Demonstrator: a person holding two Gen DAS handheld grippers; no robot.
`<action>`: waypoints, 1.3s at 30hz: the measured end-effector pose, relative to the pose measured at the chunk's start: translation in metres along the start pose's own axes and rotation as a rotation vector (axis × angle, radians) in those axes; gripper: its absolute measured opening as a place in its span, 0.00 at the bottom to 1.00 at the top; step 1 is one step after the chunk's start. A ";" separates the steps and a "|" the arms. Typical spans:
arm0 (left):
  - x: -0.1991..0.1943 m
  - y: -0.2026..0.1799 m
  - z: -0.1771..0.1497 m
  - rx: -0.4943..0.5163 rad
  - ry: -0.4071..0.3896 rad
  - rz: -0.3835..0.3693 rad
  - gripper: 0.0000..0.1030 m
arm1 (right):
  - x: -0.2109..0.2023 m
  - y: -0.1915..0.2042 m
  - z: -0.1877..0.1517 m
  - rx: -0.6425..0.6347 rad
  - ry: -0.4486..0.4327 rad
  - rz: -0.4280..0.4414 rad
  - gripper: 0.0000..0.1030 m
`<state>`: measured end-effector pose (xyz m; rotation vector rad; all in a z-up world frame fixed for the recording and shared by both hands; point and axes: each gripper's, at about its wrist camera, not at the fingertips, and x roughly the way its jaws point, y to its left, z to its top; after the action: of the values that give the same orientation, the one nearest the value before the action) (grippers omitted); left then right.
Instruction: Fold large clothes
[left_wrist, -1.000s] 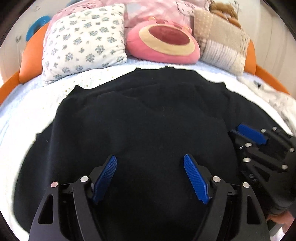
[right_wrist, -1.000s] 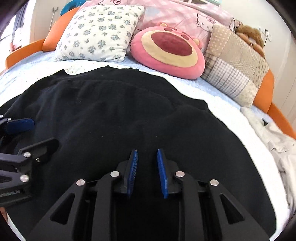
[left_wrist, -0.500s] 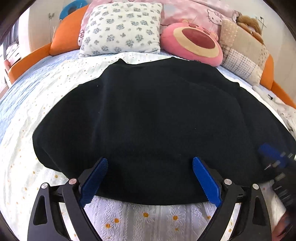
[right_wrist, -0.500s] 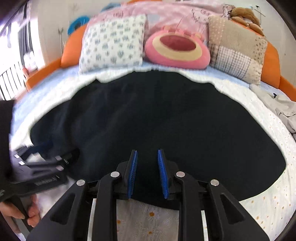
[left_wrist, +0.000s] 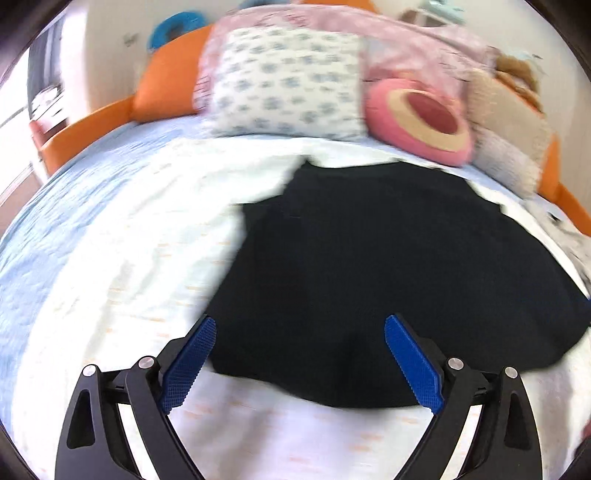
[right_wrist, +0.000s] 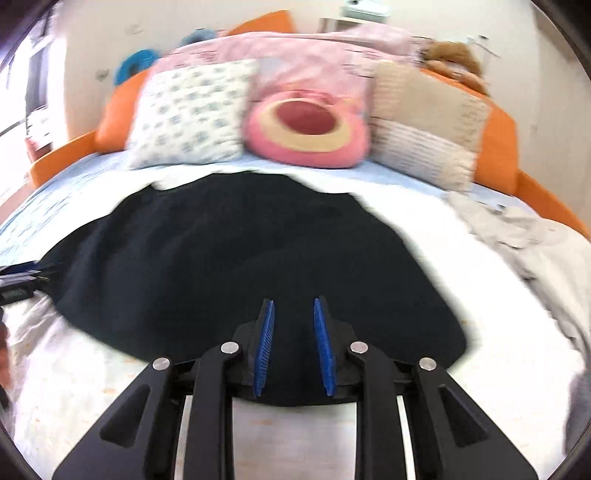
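Both jaws hold nothing as I read them: left gripper (left_wrist: 297, 354) spread wide, right gripper (right_wrist: 294, 345) narrowly parted. Black garment (right_wrist: 240, 258) lies mid-frame on the white bedspread (left_wrist: 129, 258). Pillows (right_wrist: 192, 110) line the top; pale clothes (right_wrist: 517, 236) crowd the right edge.

Open bedspread in front and to the left, clutter at the back and right

The white bedspread (left_wrist: 122, 266) lies bare left of the black garment (left_wrist: 369, 266) and along its near edge; pillows (right_wrist: 192, 110) and a pink plush cushion (right_wrist: 308, 127) line the headboard, and pale crumpled clothes (right_wrist: 517, 236) crowd the right side.
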<state>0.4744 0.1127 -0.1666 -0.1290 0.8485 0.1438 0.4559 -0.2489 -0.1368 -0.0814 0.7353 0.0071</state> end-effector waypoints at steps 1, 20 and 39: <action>0.004 0.017 0.004 -0.035 0.017 0.019 0.92 | 0.002 -0.016 0.001 0.026 0.010 -0.029 0.24; 0.033 0.087 -0.026 -0.423 0.203 -0.227 0.97 | 0.044 -0.059 -0.045 0.090 0.116 -0.085 0.23; -0.003 0.068 -0.032 -0.635 0.196 -0.629 0.97 | 0.046 -0.051 -0.044 0.057 0.101 -0.119 0.23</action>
<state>0.4371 0.1735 -0.1892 -1.0072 0.8964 -0.2006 0.4620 -0.3044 -0.1962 -0.0710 0.8305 -0.1320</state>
